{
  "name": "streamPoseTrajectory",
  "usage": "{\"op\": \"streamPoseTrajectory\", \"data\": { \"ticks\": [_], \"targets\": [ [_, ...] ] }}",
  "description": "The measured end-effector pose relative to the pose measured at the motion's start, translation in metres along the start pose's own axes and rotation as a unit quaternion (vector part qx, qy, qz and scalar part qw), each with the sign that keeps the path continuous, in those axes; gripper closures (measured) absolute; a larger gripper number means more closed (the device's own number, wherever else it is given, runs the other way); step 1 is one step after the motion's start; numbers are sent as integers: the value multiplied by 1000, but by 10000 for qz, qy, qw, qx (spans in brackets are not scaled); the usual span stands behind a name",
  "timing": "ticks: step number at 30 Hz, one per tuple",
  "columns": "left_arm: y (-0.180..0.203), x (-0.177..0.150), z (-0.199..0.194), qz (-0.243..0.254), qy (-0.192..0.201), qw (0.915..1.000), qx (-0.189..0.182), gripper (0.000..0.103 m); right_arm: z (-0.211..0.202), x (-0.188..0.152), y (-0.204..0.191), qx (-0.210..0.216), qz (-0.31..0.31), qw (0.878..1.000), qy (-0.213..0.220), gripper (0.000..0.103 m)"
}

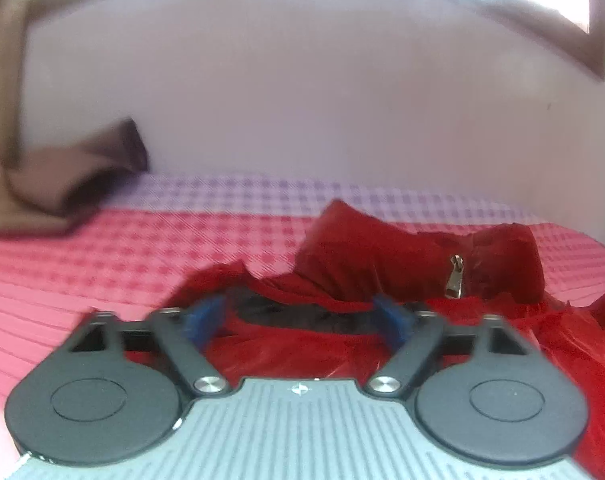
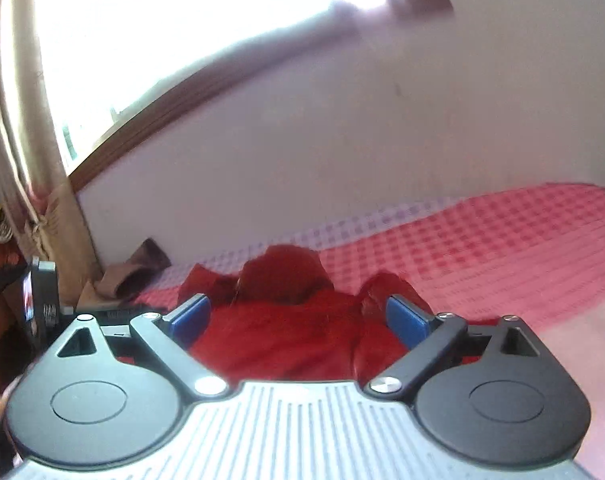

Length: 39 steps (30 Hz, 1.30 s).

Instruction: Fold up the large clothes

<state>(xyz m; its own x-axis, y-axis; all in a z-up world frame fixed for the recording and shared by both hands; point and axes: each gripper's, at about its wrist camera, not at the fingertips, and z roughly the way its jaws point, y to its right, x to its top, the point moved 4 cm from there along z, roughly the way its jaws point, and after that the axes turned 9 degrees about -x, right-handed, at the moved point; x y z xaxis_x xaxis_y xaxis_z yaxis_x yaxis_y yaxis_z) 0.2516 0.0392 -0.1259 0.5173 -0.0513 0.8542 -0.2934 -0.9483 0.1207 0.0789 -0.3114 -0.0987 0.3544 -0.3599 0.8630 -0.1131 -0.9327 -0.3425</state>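
A shiny red jacket (image 1: 418,268) lies crumpled on a bed with a pink and lilac checked cover (image 1: 102,256). Its collar stands up with a metal zip pull (image 1: 455,276) hanging at the front. My left gripper (image 1: 302,316) is open just above the jacket's near part, its blue pads (image 1: 204,314) wide apart with nothing pinched between them. In the right wrist view the same jacket (image 2: 286,320) bunches below my right gripper (image 2: 298,318), which is also open, its blue pads (image 2: 406,318) clear of the cloth.
A pale wall (image 1: 302,100) runs behind the bed, with a wood-framed window (image 2: 182,96) above. A beige curtain (image 2: 30,160) hangs at the left, and a brown cloth (image 1: 82,172) lies at the bed's far left corner. The left gripper's body (image 2: 42,300) shows at the right view's left edge.
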Motion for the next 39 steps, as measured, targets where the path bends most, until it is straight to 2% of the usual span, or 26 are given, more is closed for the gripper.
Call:
{"op": "streamPoseTrajectory", "data": {
  "ticks": [1, 3, 9, 15, 20, 23, 25, 33, 39],
  "targets": [
    [2, 1, -9, 96, 116, 9998, 112, 2, -11, -6, 3, -39, 28, 10000, 41, 7],
    [4, 2, -26, 293, 274, 9989, 240, 2, -24, -15, 10, -150, 128, 9998, 63, 7],
    [-6, 1, -57, 395, 147, 9988, 259, 0, -50, -40, 34, -369, 569, 9977, -84, 7],
    [-23, -3, -78, 560, 135, 9969, 541, 0, -51, -54, 52, -641, 890, 9936, -268, 7],
    [-33, -7, -80, 674, 65, 9952, 711, 0, -53, -61, 55, -840, 894, 9920, -291, 7],
    [-39, -9, -79, 778, 0, 9940, 773, 0, -51, -64, 53, -998, 834, 9910, -311, 1],
    [-43, -12, -79, 827, -48, 9934, 797, 0, -49, -65, 53, -1088, 826, 9901, -314, 1],
    [-60, -20, -76, 839, -240, 9936, 714, 0, -33, -71, 59, -1334, 970, 9845, -595, 1],
    [-67, -26, -70, 878, -402, 9935, 600, 0, -19, -78, 57, -1356, 935, 9833, -770, 1]
  ]
}}
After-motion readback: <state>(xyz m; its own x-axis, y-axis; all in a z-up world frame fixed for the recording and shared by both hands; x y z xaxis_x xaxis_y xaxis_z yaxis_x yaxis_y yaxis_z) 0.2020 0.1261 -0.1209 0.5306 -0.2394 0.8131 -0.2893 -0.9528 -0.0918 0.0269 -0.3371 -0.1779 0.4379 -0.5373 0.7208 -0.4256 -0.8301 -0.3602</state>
